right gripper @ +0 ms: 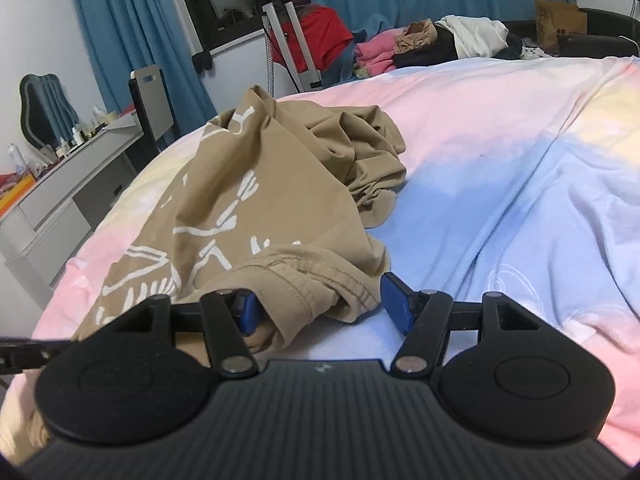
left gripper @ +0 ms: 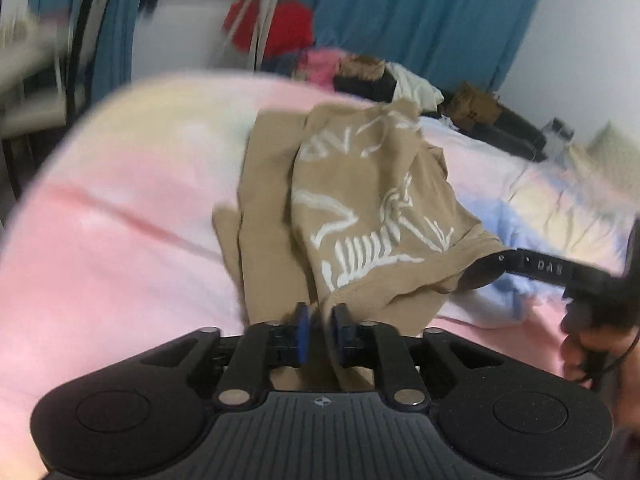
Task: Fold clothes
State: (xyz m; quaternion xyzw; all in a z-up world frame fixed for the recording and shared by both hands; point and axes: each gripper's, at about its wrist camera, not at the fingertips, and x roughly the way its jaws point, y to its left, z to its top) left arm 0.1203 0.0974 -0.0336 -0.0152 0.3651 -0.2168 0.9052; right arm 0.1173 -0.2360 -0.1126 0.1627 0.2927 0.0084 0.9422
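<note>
Tan T-shirt lying crumpled on the pastel bedsheet, held at its near end

The tan T-shirt (left gripper: pixel 360 200), white skeleton print up, runs lengthwise away from the left gripper (left gripper: pixel 320 320), whose narrow jaws pinch a fold of it; the right gripper (right gripper: pixel 316 304) stands with jaws wide, the ribbed hem lying loose between its 2 blue pads (right gripper: pixel 394 300), over the bedsheet (right gripper: pixel 500 128), a clothes pile (right gripper: pixel 420 44) beyond

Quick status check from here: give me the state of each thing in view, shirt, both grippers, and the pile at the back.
Tan shirt: crumpled on the bed, unfolded, white print facing up.
Left gripper: jaws narrow, a fold of the shirt between the pads.
Right gripper: jaws wide, straddling the shirt's hem, not clamped.
Clothes pile: heaped unfolded at the bed's far edge.
Bedsheet: wrinkled.
</note>
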